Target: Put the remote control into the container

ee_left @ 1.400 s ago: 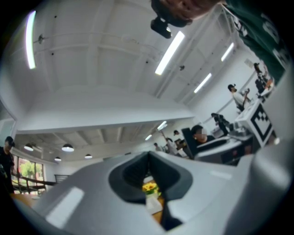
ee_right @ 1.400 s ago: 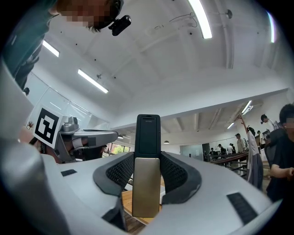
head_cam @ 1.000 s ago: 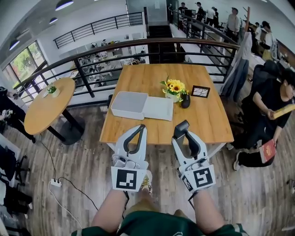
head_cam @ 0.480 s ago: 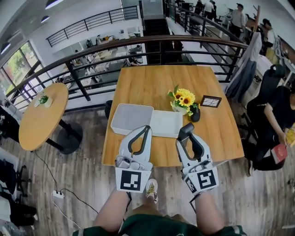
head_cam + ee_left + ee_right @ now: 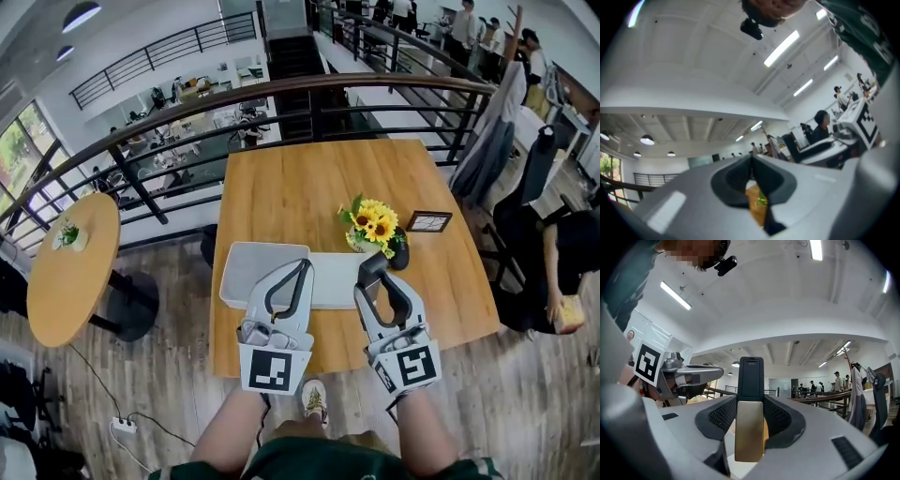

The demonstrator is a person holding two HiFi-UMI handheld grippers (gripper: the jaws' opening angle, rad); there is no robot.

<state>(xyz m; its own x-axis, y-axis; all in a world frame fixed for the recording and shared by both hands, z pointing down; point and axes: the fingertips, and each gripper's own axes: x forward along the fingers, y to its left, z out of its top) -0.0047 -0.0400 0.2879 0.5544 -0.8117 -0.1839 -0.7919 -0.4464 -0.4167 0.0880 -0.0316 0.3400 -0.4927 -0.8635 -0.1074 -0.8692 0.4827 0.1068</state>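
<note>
The remote control (image 5: 750,408), black at its upper end and gold lower down, stands upright between the pads of my right gripper (image 5: 750,420), which is shut on it. In the head view its dark end (image 5: 369,263) sticks out of the right gripper (image 5: 374,274) over the near part of the wooden table (image 5: 309,187). The container (image 5: 246,265), a pale grey open bin, sits on the table's near left, partly under my left gripper (image 5: 302,266). The left gripper (image 5: 751,165) has its jaws together with nothing in them.
A flat white lid (image 5: 339,281) lies right of the bin. Behind the right gripper stand a sunflower pot (image 5: 373,225), a small dark object (image 5: 401,257) and a framed card (image 5: 428,222). A railing (image 5: 281,94) runs behind the table; a seated person (image 5: 562,272) is at right.
The view has closed in on the table. Both grippers now hang over its near edge, the left one over the bin. The remote stays gripped as before.
</note>
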